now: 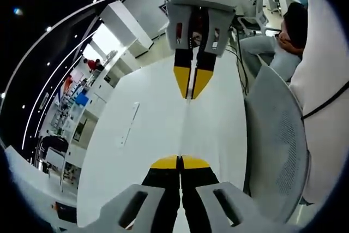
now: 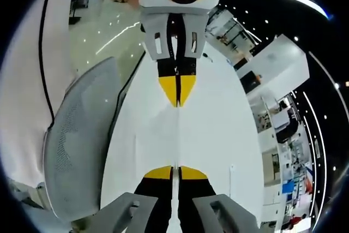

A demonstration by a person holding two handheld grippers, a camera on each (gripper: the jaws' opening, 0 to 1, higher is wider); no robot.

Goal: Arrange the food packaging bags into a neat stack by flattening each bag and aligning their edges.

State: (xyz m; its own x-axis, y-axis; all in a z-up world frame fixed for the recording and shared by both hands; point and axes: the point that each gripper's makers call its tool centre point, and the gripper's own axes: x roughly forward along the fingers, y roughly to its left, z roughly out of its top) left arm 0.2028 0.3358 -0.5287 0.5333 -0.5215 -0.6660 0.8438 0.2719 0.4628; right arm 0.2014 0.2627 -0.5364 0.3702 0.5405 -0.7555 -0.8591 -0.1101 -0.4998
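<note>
I have both tongs drawn narrow, tip facing tip. In the left gripper view the left gripper (image 1: pixel 180 163) has its yellow tips pressed almost together, and the right gripper (image 1: pixel 191 94) opposite looks the same, with only a sliver of gap. From the right gripper view it reads likewise: right gripper (image 2: pixel 175 170) near, left gripper (image 2: pixel 177 99) opposite.

Between the two pairs of tips runs a thin pale line, which I take for the bag (image 1: pixel 185 129) seen edge-on, stretched straight and pinched at each end. It looks flat and taut in the right gripper view too (image 2: pixel 176 135). I cannot make out its colour, print or faces from this angle.

The bag hangs over the middle of the white bench (image 1: pixel 142 151), running along its length. A grey mesh chair (image 1: pixel 278 145) stands at the bench's long edge.
</note>
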